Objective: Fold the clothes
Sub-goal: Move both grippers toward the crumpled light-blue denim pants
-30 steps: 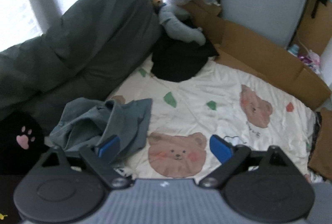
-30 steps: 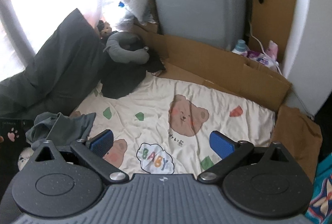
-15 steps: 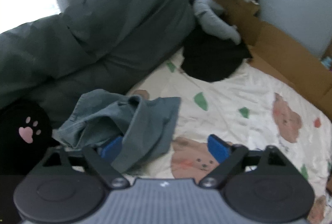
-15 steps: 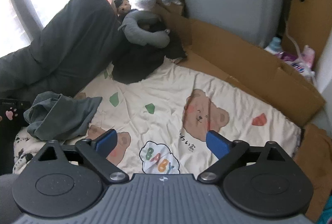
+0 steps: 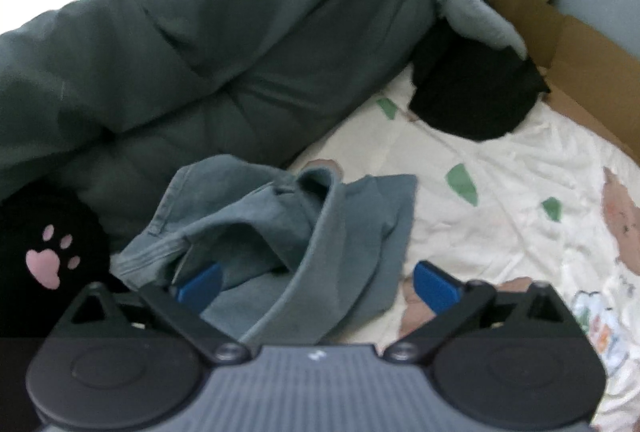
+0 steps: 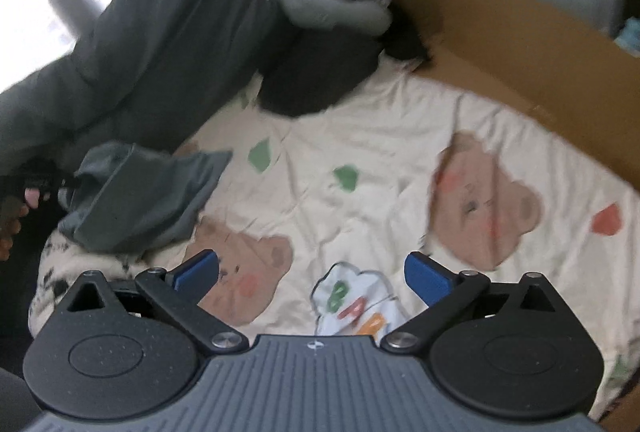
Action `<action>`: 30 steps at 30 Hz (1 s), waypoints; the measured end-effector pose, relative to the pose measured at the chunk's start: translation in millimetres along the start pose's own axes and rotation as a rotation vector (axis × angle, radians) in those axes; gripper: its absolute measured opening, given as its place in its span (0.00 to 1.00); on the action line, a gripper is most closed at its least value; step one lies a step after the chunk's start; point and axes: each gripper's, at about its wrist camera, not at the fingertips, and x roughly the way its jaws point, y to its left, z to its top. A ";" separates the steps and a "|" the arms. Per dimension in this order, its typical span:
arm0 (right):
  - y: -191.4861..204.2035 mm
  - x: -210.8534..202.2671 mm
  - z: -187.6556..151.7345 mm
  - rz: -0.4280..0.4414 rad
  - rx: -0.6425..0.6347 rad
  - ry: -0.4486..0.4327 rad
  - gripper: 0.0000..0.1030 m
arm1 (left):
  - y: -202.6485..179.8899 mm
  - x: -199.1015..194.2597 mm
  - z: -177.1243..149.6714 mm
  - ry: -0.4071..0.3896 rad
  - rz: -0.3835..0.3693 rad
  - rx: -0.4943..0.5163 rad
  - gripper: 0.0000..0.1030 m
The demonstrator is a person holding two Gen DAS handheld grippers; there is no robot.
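A crumpled grey-blue garment [image 5: 288, 240] lies on the bear-print bed sheet [image 5: 500, 168], against the dark grey duvet [image 5: 208, 44] heaped along the left. The left tool [image 5: 316, 282] is over it, jaws spreading wide, folds of cloth between them but not pinched. The right tool [image 6: 310, 274] stands apart over bare sheet, nothing between its pads; the garment [image 6: 140, 192] lies to its left. A black cloth [image 5: 472, 92] and grey neck pillow [image 6: 332, 0] crowd the far end, flanked by cardboard [image 6: 520, 44]. A black paw-print cushion [image 5: 48, 252] borders the garment.
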 end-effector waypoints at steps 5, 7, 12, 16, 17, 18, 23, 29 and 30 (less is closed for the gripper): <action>12.4 35.1 -17.6 0.056 -0.034 0.031 0.99 | 14.4 24.3 -13.9 0.017 0.026 -0.065 0.95; 13.3 46.1 -22.1 0.064 -0.040 0.039 0.99 | 17.5 29.2 -17.7 -0.001 0.016 -0.068 0.92; 6.2 63.3 -28.1 -0.043 -0.048 -0.053 0.99 | 17.6 48.1 -24.4 0.012 -0.004 -0.078 0.89; 1.4 80.1 -27.9 -0.034 -0.051 -0.084 0.99 | 21.0 70.6 -32.6 0.036 -0.013 -0.113 0.78; 1.6 85.9 -28.1 -0.031 -0.047 -0.084 0.99 | 23.0 76.5 -35.0 0.049 -0.014 -0.131 0.74; 2.5 90.0 -28.6 -0.032 -0.047 -0.084 0.99 | 25.5 81.7 -37.6 0.057 -0.017 -0.144 0.68; 9.8 104.8 -34.3 0.010 -0.050 -0.042 0.99 | 34.4 94.5 -46.2 0.069 -0.024 -0.205 0.45; 24.7 111.1 -36.2 0.029 -0.088 -0.035 0.99 | 24.4 96.5 -42.7 0.086 -0.056 -0.227 0.08; 26.5 112.7 -35.3 0.029 -0.088 -0.038 0.99 | 22.0 96.1 -41.8 0.090 -0.058 -0.228 0.08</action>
